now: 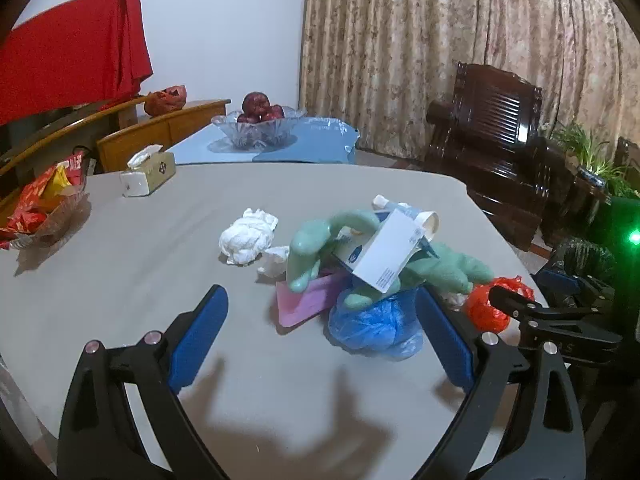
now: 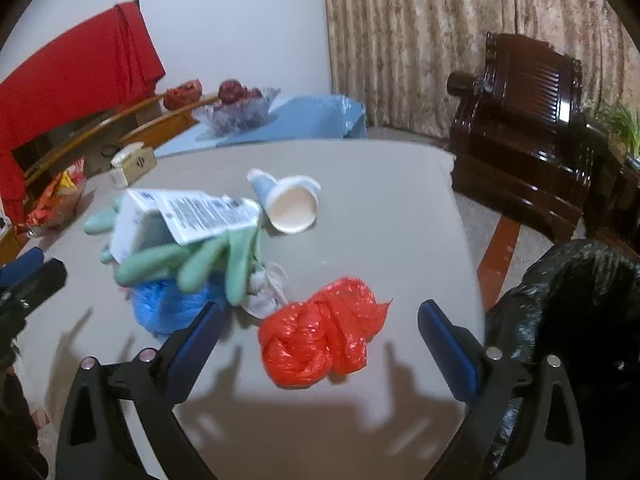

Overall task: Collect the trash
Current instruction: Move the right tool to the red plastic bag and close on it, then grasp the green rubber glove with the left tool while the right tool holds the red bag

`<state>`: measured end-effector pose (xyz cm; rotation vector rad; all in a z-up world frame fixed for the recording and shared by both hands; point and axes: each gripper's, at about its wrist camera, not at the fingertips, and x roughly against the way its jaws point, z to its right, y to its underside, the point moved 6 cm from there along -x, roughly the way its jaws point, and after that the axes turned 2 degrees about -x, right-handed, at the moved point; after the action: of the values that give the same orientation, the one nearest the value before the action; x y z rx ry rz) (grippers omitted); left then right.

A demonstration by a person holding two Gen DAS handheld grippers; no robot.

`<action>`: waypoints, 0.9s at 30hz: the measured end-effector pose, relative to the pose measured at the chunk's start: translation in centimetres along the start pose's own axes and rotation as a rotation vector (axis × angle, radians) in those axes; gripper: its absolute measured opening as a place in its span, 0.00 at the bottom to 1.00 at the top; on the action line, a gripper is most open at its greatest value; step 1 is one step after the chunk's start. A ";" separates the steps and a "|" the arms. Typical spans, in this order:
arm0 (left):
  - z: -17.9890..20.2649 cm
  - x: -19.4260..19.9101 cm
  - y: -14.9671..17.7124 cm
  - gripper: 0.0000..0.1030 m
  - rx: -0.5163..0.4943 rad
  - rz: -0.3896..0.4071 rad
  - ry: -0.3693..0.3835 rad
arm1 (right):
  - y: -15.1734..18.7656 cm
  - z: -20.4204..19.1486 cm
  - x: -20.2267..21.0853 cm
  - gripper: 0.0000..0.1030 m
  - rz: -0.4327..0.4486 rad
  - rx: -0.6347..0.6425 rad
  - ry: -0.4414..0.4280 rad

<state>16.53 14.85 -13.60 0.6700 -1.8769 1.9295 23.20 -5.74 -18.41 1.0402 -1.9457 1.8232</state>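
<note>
Room: a curtained living room with a dark wooden armchair (image 2: 520, 128); you work over a grey table (image 2: 380, 184).
Left claw (image 1: 320, 332): spread wide, empty, hovering near the blue plastic bag (image 1: 372, 328).
Right claw (image 2: 320, 340): spread wide, empty, with the red plastic bag (image 2: 320, 340) between its fingers but untouched.
Pile: green rubber gloves (image 2: 208, 264), a white carton (image 2: 192, 216), a paper cup (image 2: 292, 204) and crumpled tissue (image 1: 248, 236) sit mid-table.
Handling: the red bag looks light, soft and slippery; pinch the bunched middle, not a loose edge.
Bin: the black bin bag (image 2: 568, 300) waits just beside the table on your right.
</note>
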 end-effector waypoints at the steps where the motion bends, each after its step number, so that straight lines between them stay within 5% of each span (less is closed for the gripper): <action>1: -0.1 -0.3 0.1 0.89 0.002 -0.006 -0.001 | 0.1 0.0 -0.3 0.93 -0.007 0.000 0.000; 9: 0.6 -1.5 0.8 0.89 0.001 -0.029 0.015 | 0.8 -0.3 -2.3 0.79 -0.077 0.019 -0.015; 18: 1.8 -1.9 0.6 0.89 -0.009 -0.023 0.029 | 1.1 -1.1 -2.6 0.41 -0.097 0.028 -0.070; 27: 2.8 -2.3 -0.3 0.83 -0.019 -0.008 0.032 | -0.3 -0.4 0.1 0.38 -0.033 0.012 -0.070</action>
<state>18.86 12.26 -14.65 0.6361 -1.8678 1.9042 23.25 -5.36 -18.04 1.1478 -1.9476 1.8063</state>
